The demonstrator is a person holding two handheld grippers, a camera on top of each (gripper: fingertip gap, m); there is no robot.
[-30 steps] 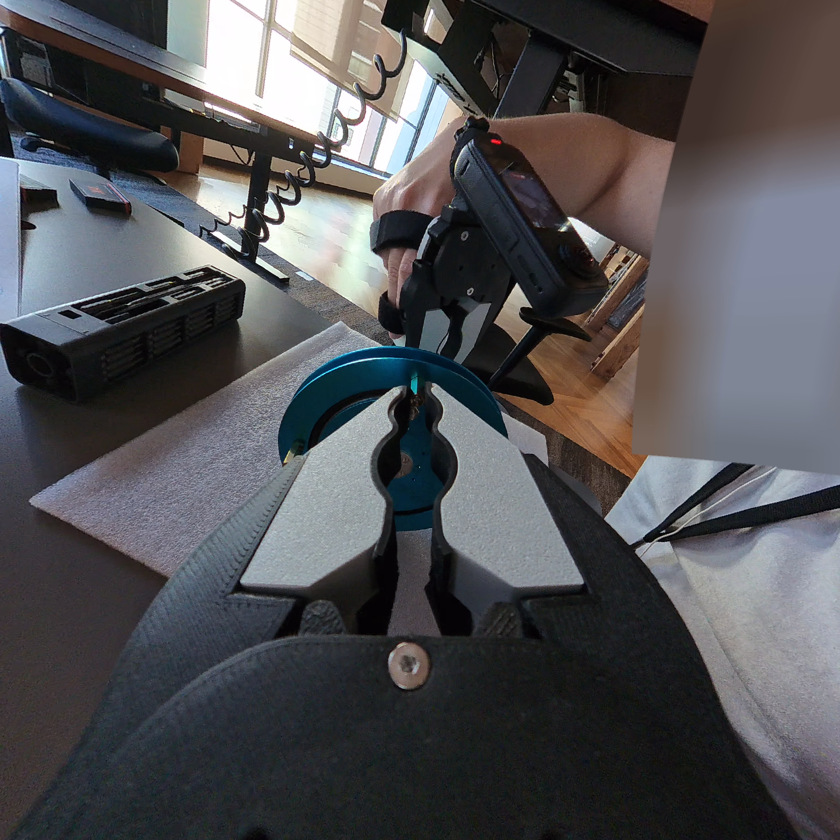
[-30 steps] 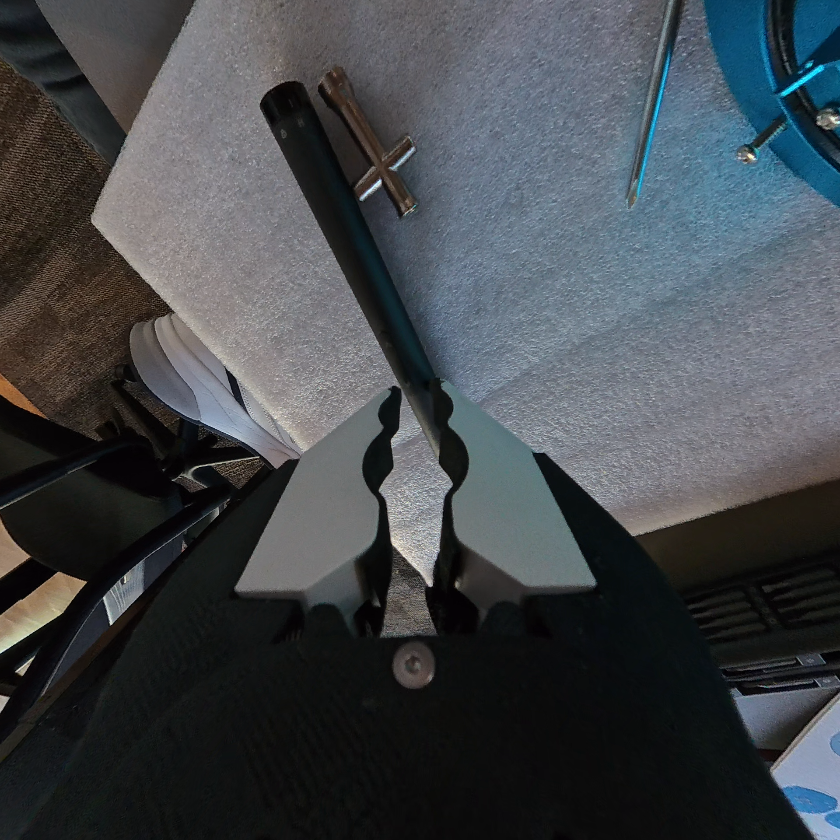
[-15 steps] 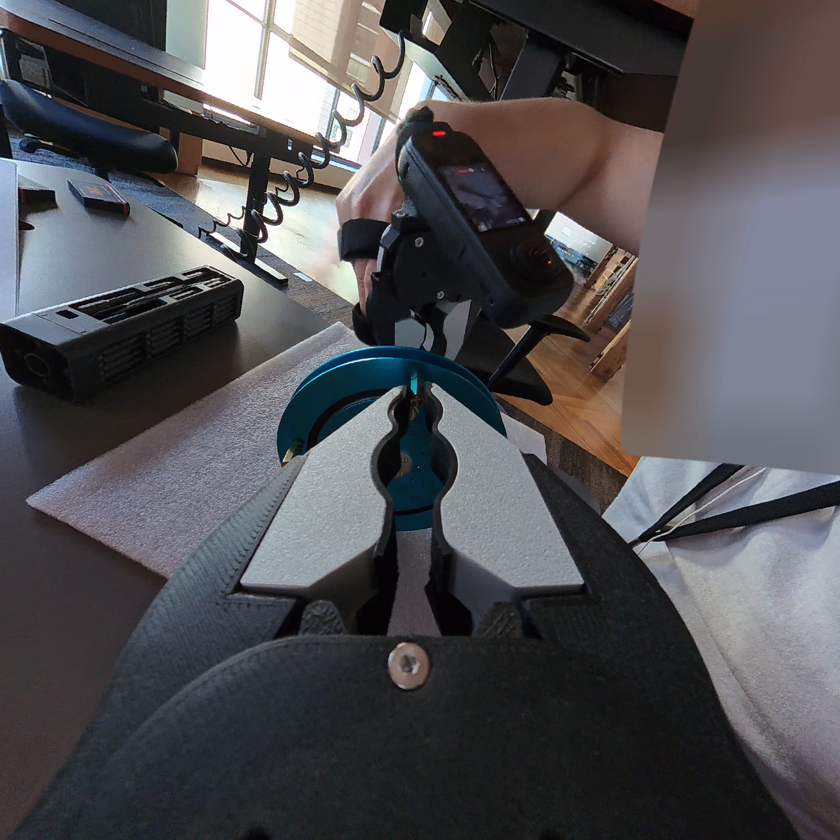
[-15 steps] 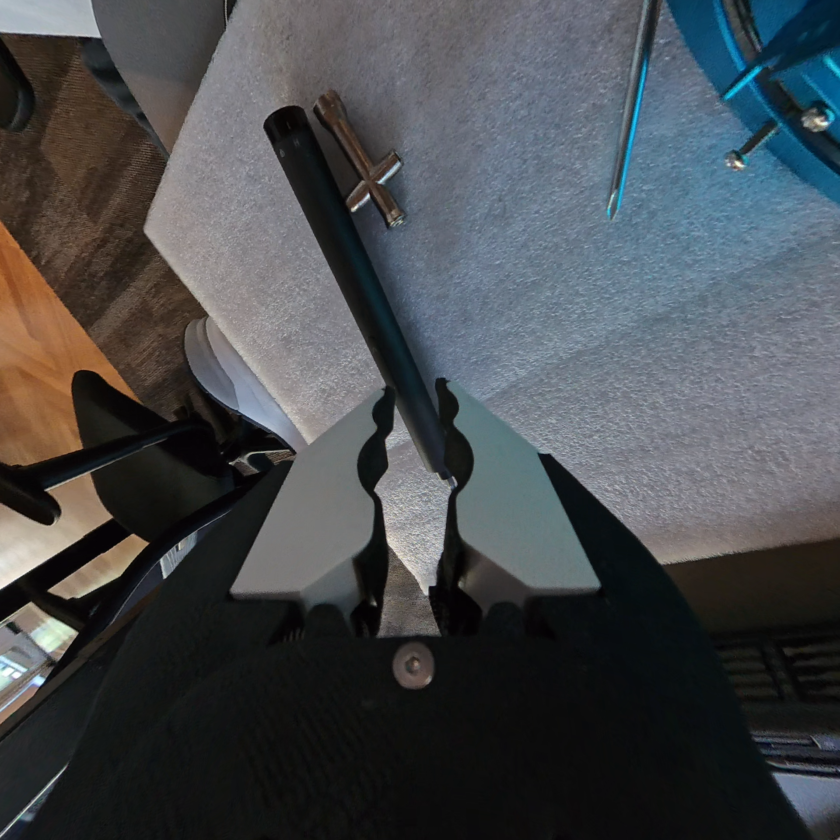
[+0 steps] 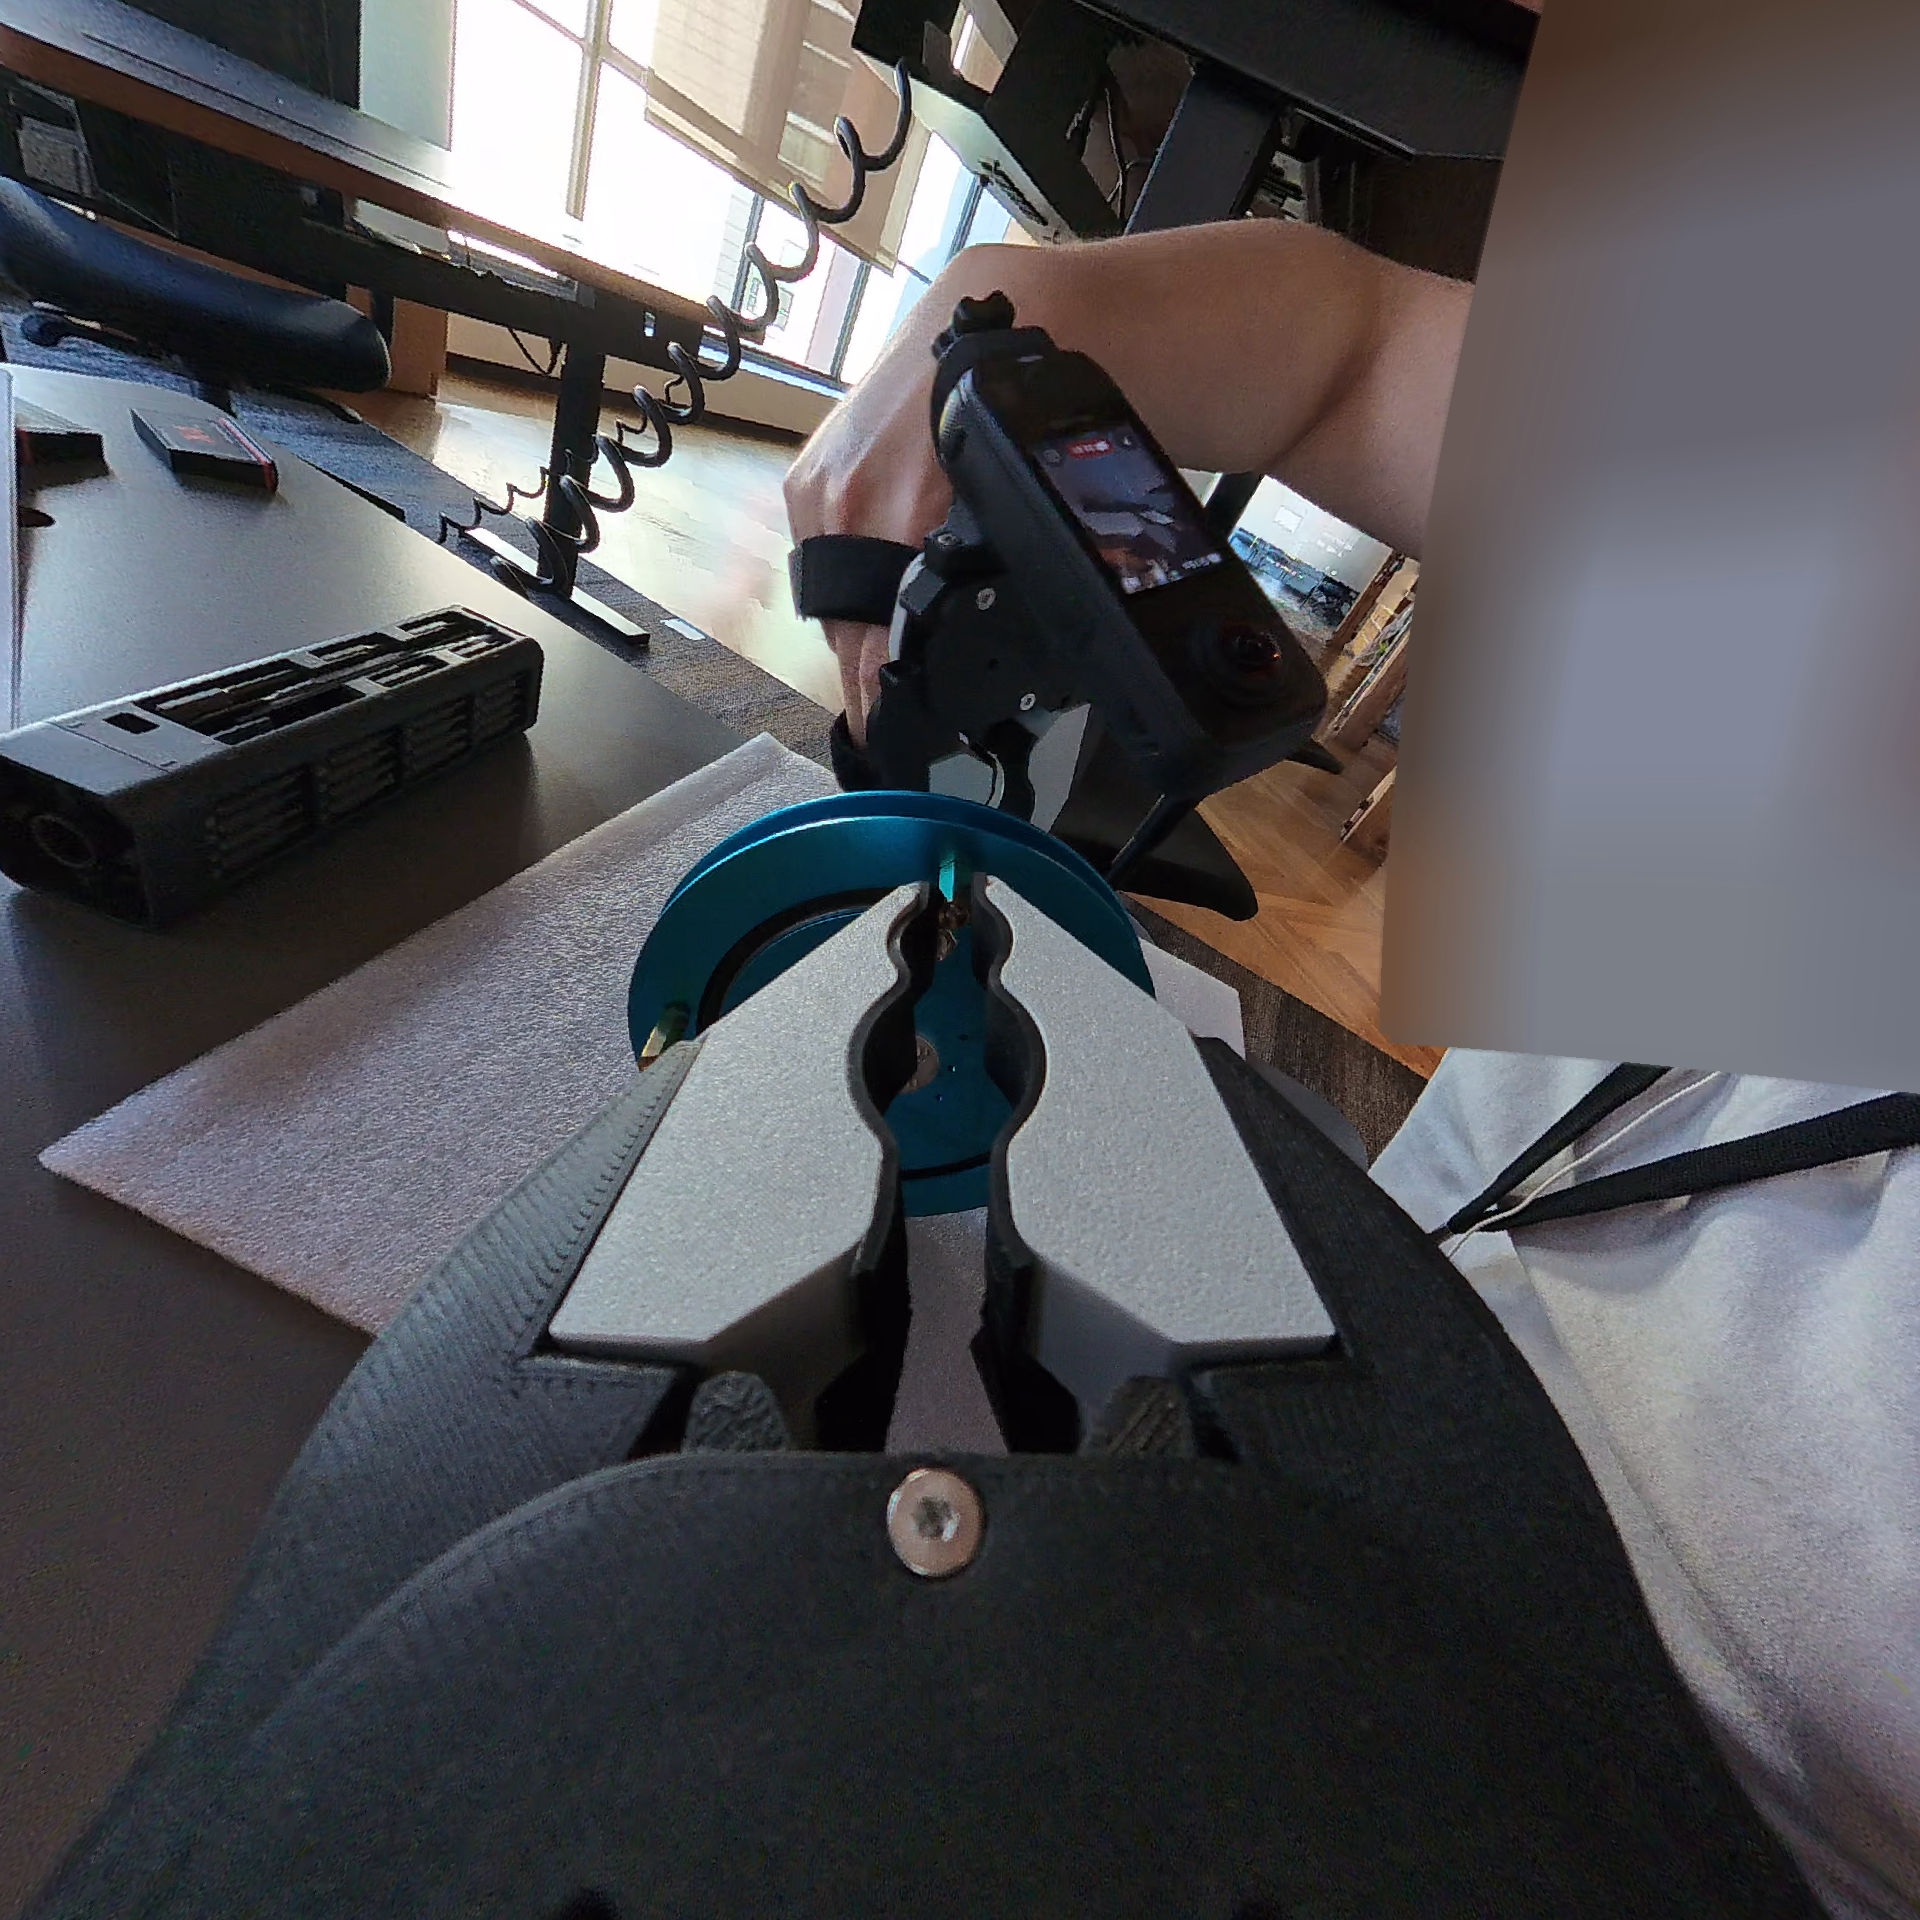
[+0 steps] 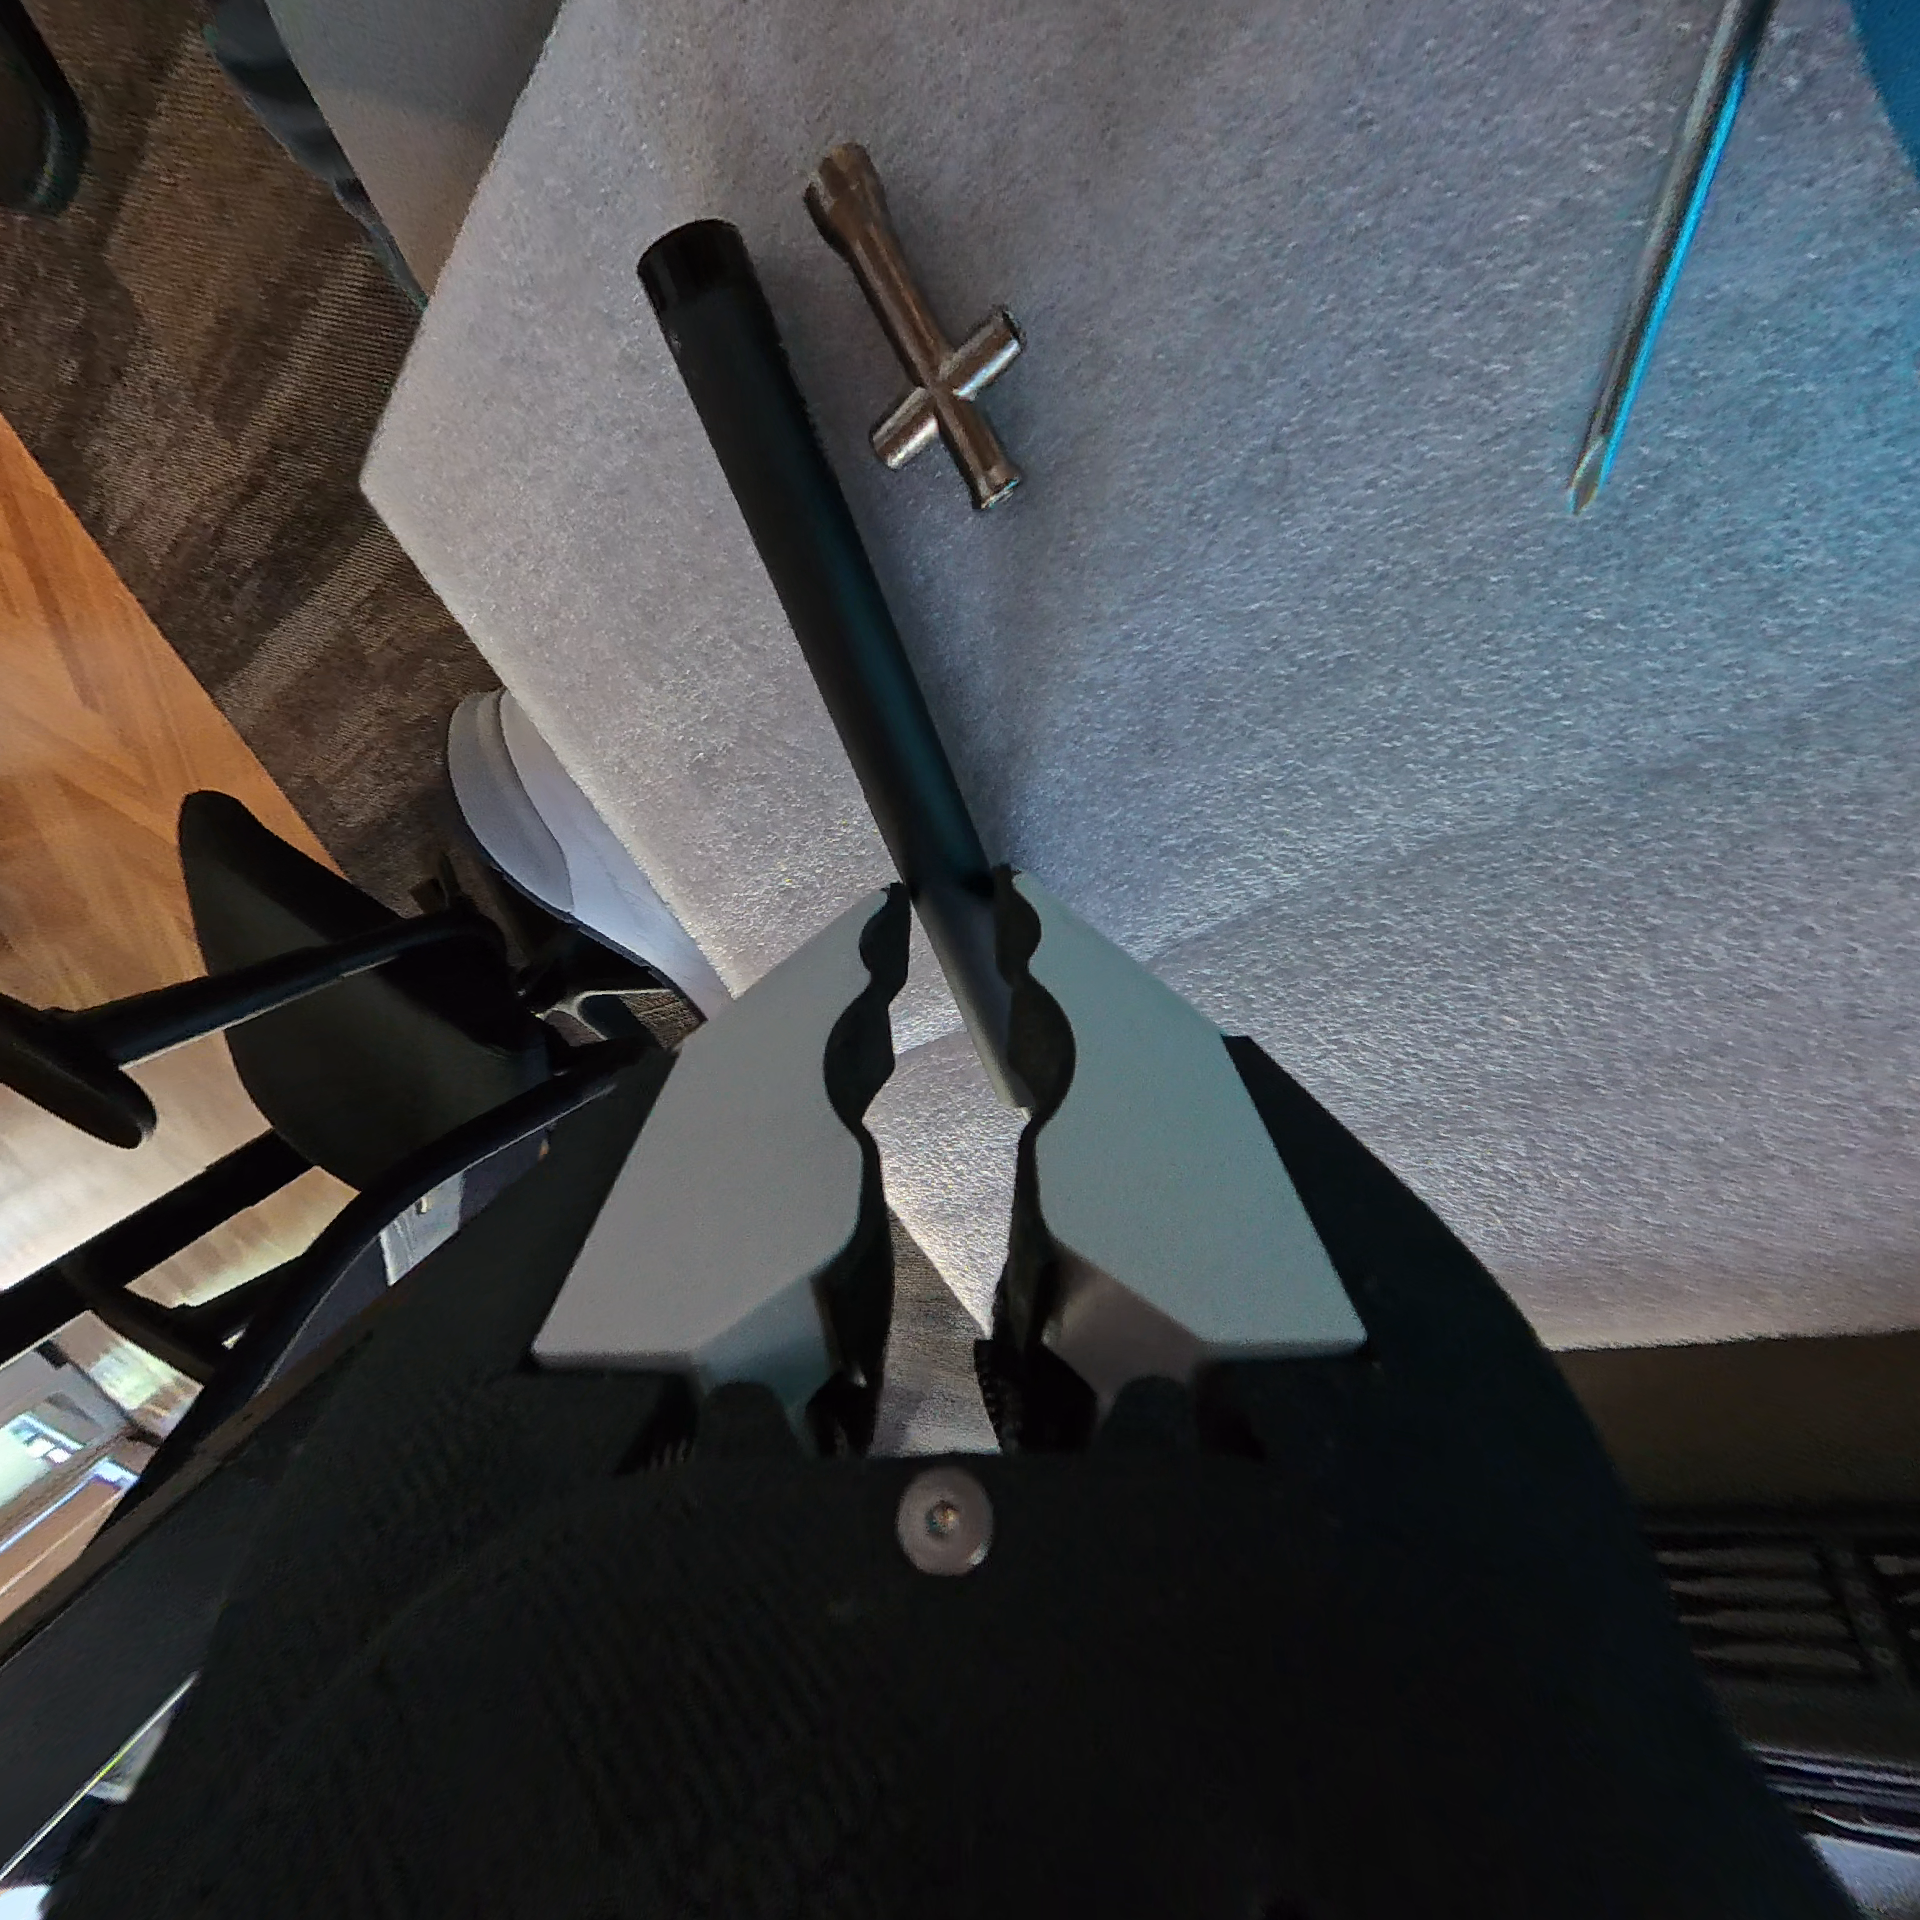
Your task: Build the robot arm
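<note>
A blue grooved wheel (image 5: 831,862) stands on edge on a grey foam mat (image 5: 416,1039). My left gripper (image 5: 951,899) is shut on a small part at the wheel's top rim. My right gripper (image 6: 951,894) is shut on a long black rod (image 6: 810,540) and holds it over the mat (image 6: 1351,727). The rod points away along the fingers. In the left wrist view the right gripper (image 5: 997,769) hangs in a person's hand just behind the wheel, its tips hidden by the rim. A corner of the wheel (image 6: 1896,73) shows at the top right of the right wrist view.
A small metal cross wrench (image 6: 935,353) and a thin metal shaft (image 6: 1662,260) lie on the mat. A black vented case (image 5: 260,748) sits on the dark table to the left. The mat's edge overhangs the floor, above a white shoe (image 6: 540,810) and a chair base (image 6: 312,987). The left gripper's tips are roughly 20 centimeters from the right gripper's. From either gripper's tips it is about 20 centimeters to the black vented case (image 5: 260,748).
The right gripper and its rod shifted over the mat, so the wheel slid almost out of its view. The hand swung left, then back. The left gripper kept its hold.
</note>
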